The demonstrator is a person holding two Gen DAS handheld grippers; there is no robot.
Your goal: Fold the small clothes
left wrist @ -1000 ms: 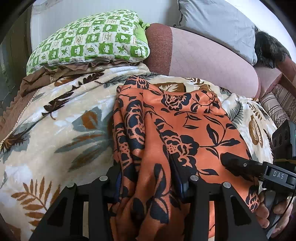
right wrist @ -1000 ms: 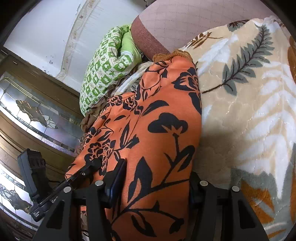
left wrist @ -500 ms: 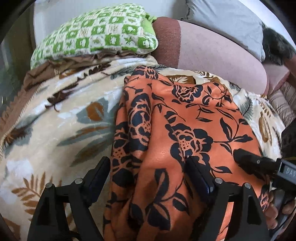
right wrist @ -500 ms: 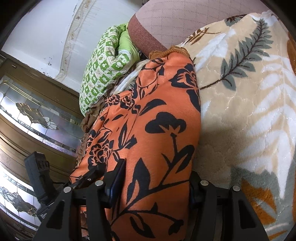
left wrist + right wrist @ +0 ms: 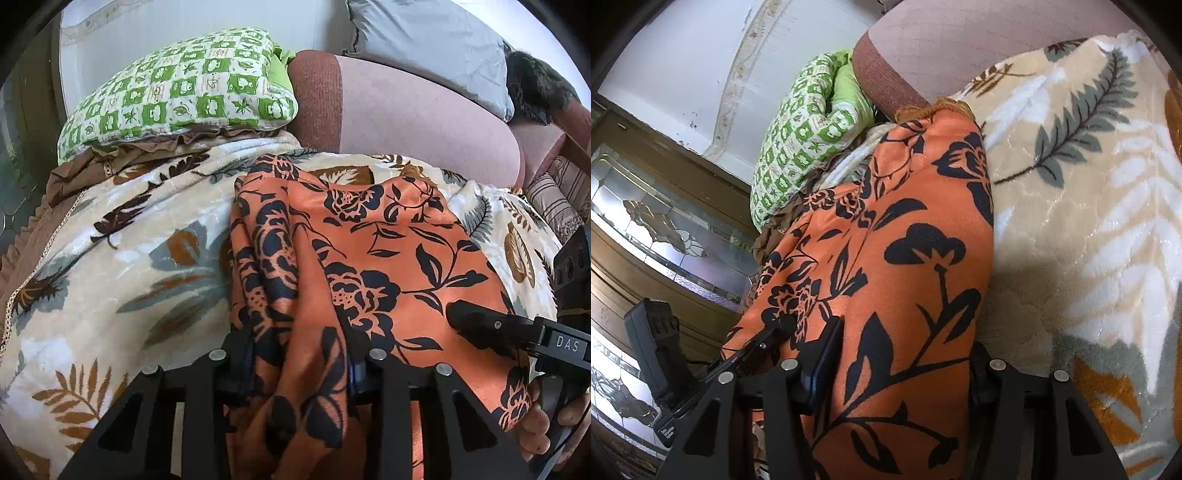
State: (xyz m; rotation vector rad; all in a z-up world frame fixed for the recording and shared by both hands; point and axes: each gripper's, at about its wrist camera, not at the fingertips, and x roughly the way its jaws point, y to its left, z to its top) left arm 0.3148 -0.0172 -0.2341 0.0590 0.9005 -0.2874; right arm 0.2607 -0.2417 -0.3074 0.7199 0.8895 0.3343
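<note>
**Both hand-held grippers on the orange garment**

Left wrist view: the left hand-held gripper point(image 5: 299, 369) has just been closing and clamps a bunched fold of the orange floral garment point(image 5: 388, 258), which lies on the leaf-print blanket point(image 5: 110, 266).

Right wrist view: the right hand-held gripper point(image 5: 905, 373) grips the garment's edge; the green checked pillow point(image 5: 798, 147) lies beyond.

Left gripper point(image 5: 299, 363) at 6 o'clock, jaws just closed on bunched orange floral cloth point(image 5: 369, 258); right gripper's finger point(image 5: 476, 321) at 4 o'clock on it.
</note>
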